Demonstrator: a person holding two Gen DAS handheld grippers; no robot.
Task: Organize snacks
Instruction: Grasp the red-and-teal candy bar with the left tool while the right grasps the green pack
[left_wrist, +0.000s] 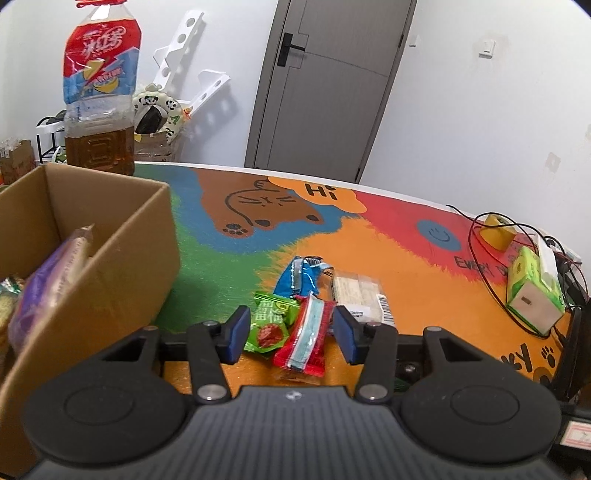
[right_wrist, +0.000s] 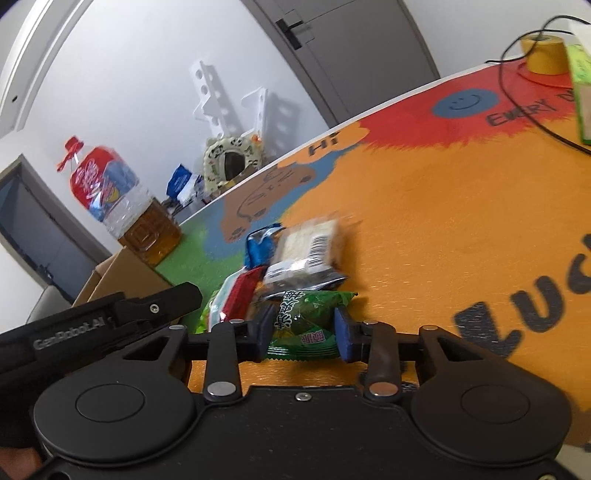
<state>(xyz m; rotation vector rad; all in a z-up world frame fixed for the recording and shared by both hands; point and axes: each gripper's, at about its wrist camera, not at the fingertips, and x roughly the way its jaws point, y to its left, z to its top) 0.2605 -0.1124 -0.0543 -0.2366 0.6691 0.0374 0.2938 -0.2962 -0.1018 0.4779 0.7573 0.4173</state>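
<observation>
The left gripper (left_wrist: 291, 334) hangs low over the colourful table mat (left_wrist: 406, 266). Its blue pads sit on each side of two snacks, a green plum packet (left_wrist: 269, 325) and a red and blue packet (left_wrist: 308, 336). The left pad touches the green packet, and the right pad is just beside the red one, so the claw is partly closed around them. I cannot tell if it is really squeezing them.

The right gripper (right_wrist: 301, 330) is closed on a dark green snack packet (right_wrist: 306, 325). Both blue pads press on its sides. The left gripper's black body shows at the left edge of the right wrist view.

Just past the claws lie a blue packet (left_wrist: 299, 277) and a clear pack of pale biscuits (left_wrist: 360, 295). They lie side by side near the middle of the mat, on the orange part.

A cardboard box (left_wrist: 122, 236) stands at the left edge of the table. A purple snack bag (left_wrist: 48, 284) leans inside it. Behind the box, at the far left corner, stands a big bottle of brown drink (left_wrist: 99, 99).

At the right edge of the table are a green tissue box (left_wrist: 532, 291), a yellow tape roll (left_wrist: 498, 232) and some black wires (left_wrist: 491, 284).
</observation>
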